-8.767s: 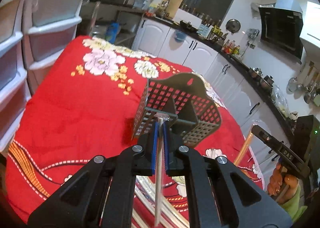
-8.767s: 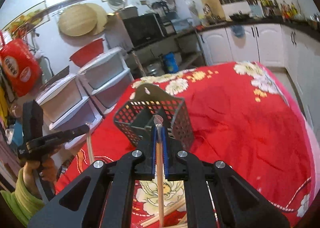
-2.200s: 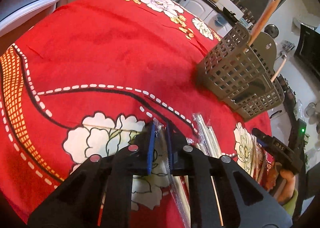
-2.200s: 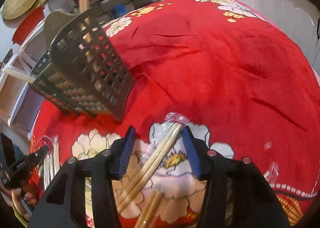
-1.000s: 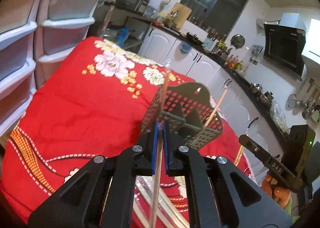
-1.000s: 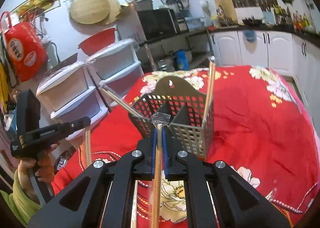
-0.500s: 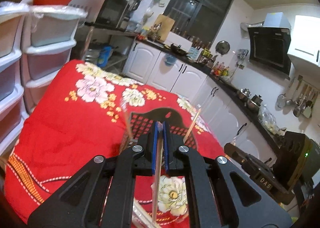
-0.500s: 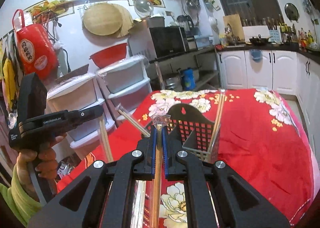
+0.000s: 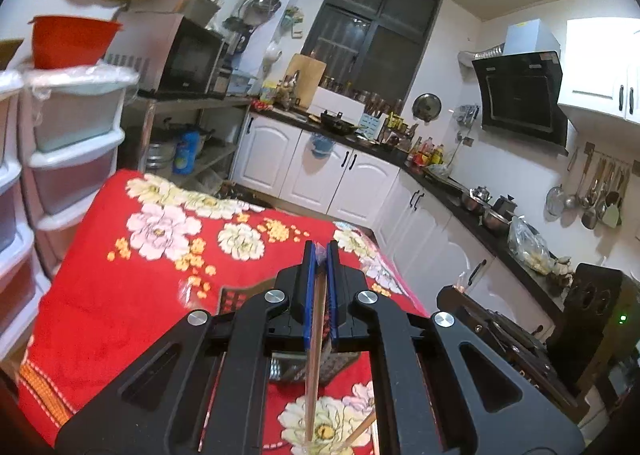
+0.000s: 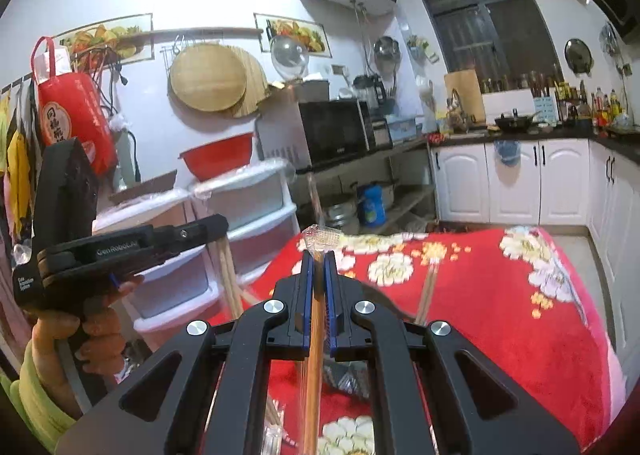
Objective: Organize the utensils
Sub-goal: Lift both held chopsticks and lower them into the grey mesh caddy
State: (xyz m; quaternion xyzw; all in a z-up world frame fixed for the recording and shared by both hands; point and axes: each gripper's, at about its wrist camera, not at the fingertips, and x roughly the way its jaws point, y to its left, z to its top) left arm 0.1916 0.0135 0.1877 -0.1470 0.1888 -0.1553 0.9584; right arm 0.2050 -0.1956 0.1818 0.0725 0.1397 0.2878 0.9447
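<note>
Both tools grip chopsticks; basket w/ chopsticks below.

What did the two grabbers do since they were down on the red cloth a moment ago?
Each closed on wrapped chopsticks and lifted them: the left gripper holds one pack, the right gripper another. Both rose, so the basket now sits low behind them. The red cloth and the basket stayed put.
</note>
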